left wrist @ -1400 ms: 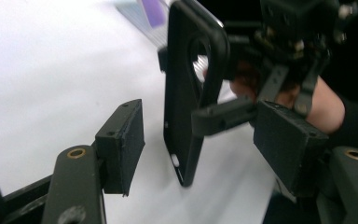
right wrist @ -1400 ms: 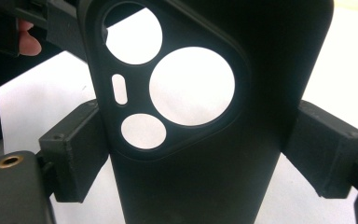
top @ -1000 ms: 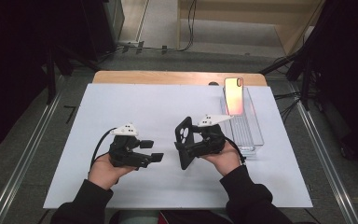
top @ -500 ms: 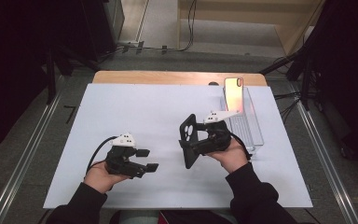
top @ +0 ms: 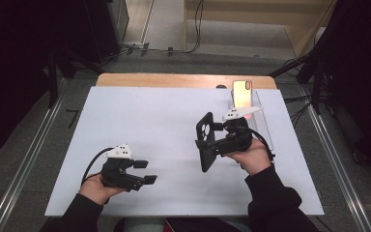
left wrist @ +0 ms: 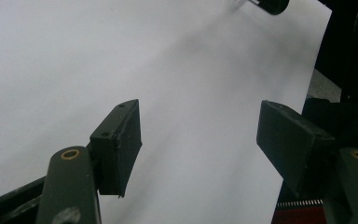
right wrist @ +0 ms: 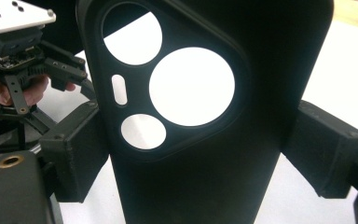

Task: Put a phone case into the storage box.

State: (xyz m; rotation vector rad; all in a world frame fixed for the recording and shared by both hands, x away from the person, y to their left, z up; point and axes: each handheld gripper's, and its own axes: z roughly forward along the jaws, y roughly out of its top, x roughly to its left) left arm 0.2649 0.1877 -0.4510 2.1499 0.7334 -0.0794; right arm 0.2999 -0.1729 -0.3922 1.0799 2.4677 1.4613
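Note:
A black phone case with a round-holed camera cutout hangs upright above the white sheet, right of centre. My right gripper is shut on it. In the right gripper view both pads press the side edges of the case, and the right gripper holds it below the cutout. My left gripper sits low near the sheet's front left, held in a hand. Its jaws stand open around bare sheet, seen in the left gripper view. The left gripper also appears behind the case.
A gold-backed phone stands upright at the far end of a clear plastic tray at the back right. A wooden table edge runs behind the sheet. Metal rails and dark floor flank the table.
The left gripper has moved toward the front edge and sunk lower. The right gripper has lifted the case and shifted right, toward the tray.

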